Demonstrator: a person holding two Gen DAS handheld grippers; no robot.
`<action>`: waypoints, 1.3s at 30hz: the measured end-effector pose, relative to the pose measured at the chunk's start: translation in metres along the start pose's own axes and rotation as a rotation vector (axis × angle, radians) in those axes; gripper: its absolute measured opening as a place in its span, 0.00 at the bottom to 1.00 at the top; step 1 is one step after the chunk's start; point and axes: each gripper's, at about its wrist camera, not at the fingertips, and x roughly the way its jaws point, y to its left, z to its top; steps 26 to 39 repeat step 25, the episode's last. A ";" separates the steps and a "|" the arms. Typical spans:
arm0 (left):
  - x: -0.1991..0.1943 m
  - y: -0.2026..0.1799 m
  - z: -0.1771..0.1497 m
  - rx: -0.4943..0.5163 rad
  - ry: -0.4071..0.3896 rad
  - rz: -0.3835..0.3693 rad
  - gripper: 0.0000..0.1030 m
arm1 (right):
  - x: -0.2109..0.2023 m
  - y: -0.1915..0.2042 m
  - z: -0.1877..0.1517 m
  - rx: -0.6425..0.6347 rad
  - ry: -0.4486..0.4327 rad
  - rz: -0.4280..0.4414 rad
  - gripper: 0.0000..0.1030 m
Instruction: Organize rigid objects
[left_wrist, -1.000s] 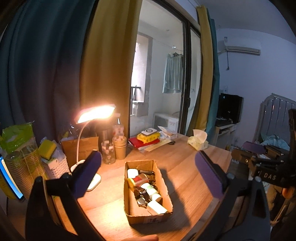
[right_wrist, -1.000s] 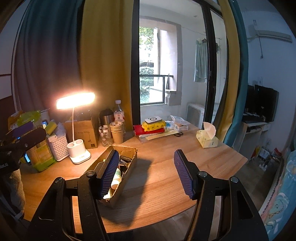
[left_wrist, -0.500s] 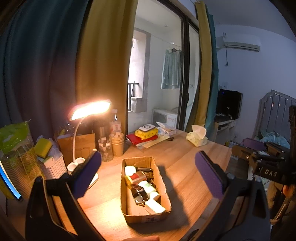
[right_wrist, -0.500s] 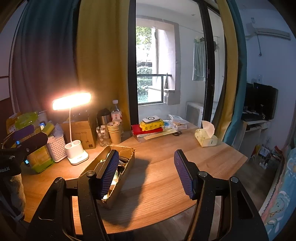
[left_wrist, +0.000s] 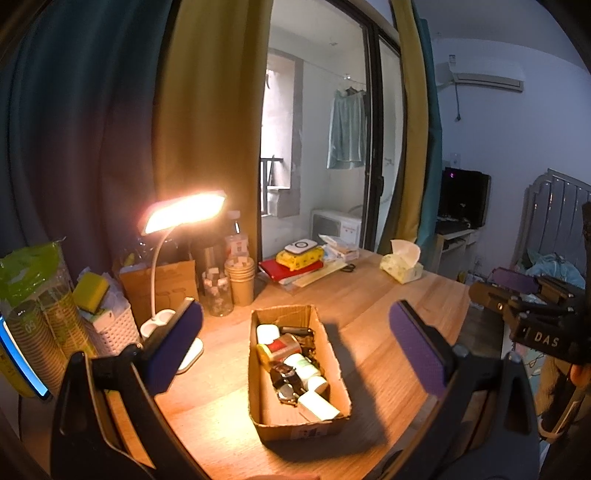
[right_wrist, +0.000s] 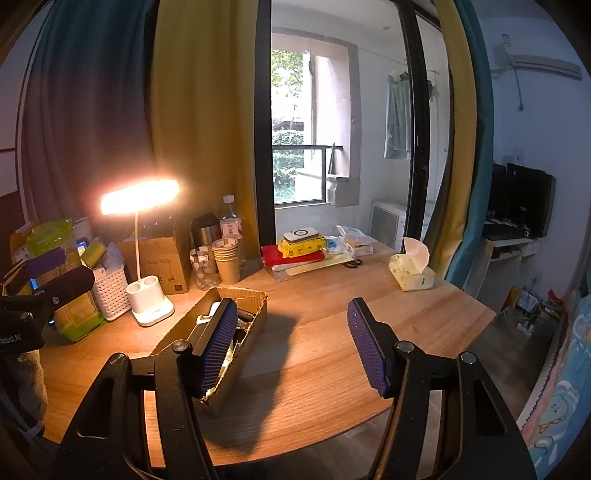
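An open cardboard box (left_wrist: 334, 419) sits on the wooden table (left_wrist: 369, 295). It holds small rigid items: a white case (left_wrist: 267, 333), a red-labelled jar (left_wrist: 279, 349), a wristwatch (left_wrist: 284, 376), white bottles (left_wrist: 317, 406). My left gripper (left_wrist: 295, 350) is open and empty, hovering above and in front of the box. My right gripper (right_wrist: 291, 350) is open and empty, to the right of the box (right_wrist: 177, 334); its left finger (right_wrist: 218, 347) hides part of the box. The left gripper also shows at the right wrist view's left edge (right_wrist: 44, 284).
A lit desk lamp (left_wrist: 173, 258), brown box (left_wrist: 162, 280), paper cups (left_wrist: 242, 280), white basket (left_wrist: 110, 325) and cup stacks (left_wrist: 40, 332) line the back left. Books with a yellow pack (left_wrist: 295, 262), scissors (left_wrist: 347, 267) and a tissue pack (left_wrist: 402, 266) lie at the back.
Both grippers have drifted slightly, so the box and lamp shift a little in each view. Both stay open and empty.
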 end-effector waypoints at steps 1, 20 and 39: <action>0.000 0.000 0.000 0.000 -0.002 0.000 0.99 | 0.000 0.000 0.000 0.001 0.001 0.000 0.63; -0.001 0.000 0.003 -0.004 -0.017 -0.010 0.99 | 0.003 -0.001 -0.003 -0.004 0.007 0.001 0.63; 0.000 0.002 0.002 -0.010 -0.021 -0.007 0.99 | 0.010 -0.001 -0.004 -0.008 0.021 0.009 0.64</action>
